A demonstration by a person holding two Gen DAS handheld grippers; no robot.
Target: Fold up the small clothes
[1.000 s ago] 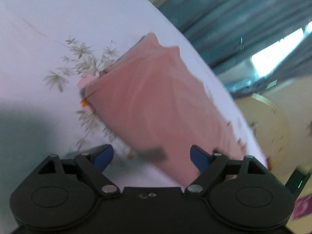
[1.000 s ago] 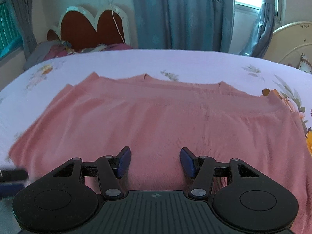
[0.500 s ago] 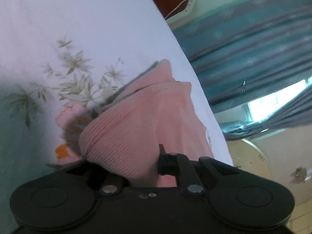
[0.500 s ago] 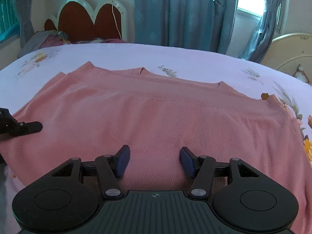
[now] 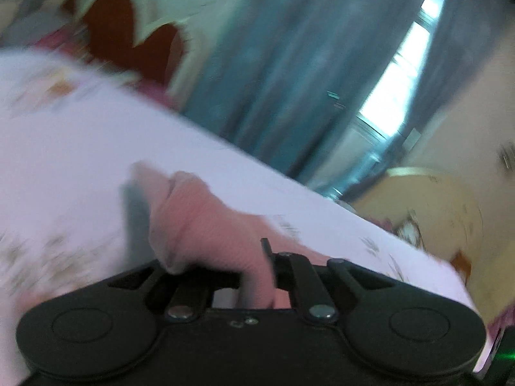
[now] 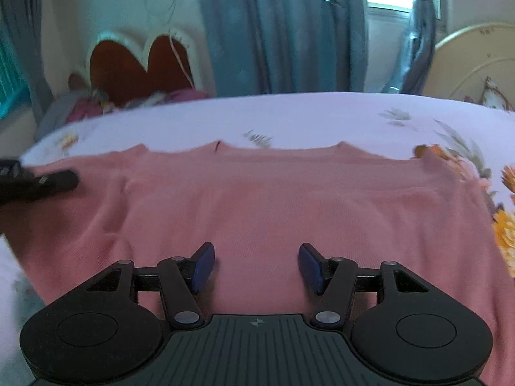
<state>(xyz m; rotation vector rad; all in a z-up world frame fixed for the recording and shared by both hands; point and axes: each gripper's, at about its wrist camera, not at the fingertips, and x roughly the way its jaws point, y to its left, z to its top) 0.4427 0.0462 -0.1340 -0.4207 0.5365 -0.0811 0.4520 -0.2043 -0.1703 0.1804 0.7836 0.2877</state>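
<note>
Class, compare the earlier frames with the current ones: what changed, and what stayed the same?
The left gripper, open a second ago, closed on the pink top's left edge and is lifting it off the floral bedsheet. The right gripper stayed open above the garment's near edge.

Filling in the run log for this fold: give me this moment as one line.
left hand-held gripper: shut on pink garment edge | right hand-held gripper: open over garment | garment: on floral bedsheet
</note>
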